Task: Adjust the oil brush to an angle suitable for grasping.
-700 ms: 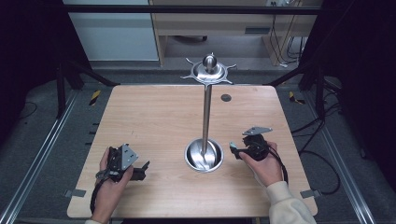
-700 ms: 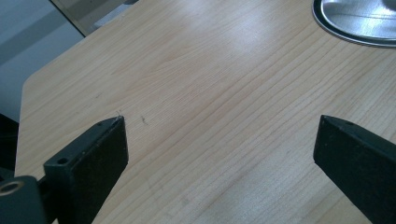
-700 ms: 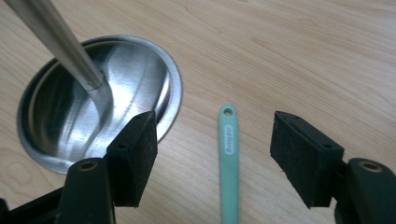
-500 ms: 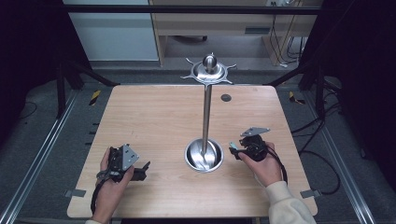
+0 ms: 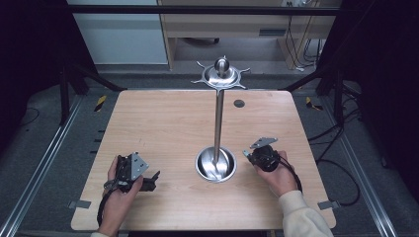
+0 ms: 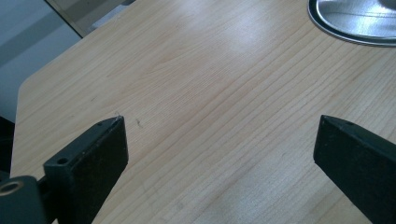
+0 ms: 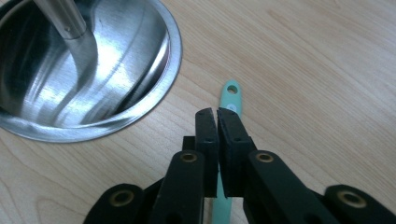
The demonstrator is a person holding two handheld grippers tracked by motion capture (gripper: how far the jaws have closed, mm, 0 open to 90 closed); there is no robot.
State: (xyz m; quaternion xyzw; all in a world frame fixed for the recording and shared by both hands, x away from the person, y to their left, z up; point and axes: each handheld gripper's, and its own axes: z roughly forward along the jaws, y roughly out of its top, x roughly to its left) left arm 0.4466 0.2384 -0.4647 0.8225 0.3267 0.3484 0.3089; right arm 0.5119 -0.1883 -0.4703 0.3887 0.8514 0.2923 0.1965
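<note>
One steel stand (image 5: 217, 123), one green utensil (image 7: 230, 98)

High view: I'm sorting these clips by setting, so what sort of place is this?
Probably a lab or workshop recording bench: a bare wooden table mounted on metal rails, dark framing around it, loose cables on the grey floor, and a steel hanging stand set out on it.

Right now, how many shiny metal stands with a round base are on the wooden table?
1. The shiny metal stand with a round dished base is near the table's front centre, between the open left gripper and the shut right gripper.
</note>
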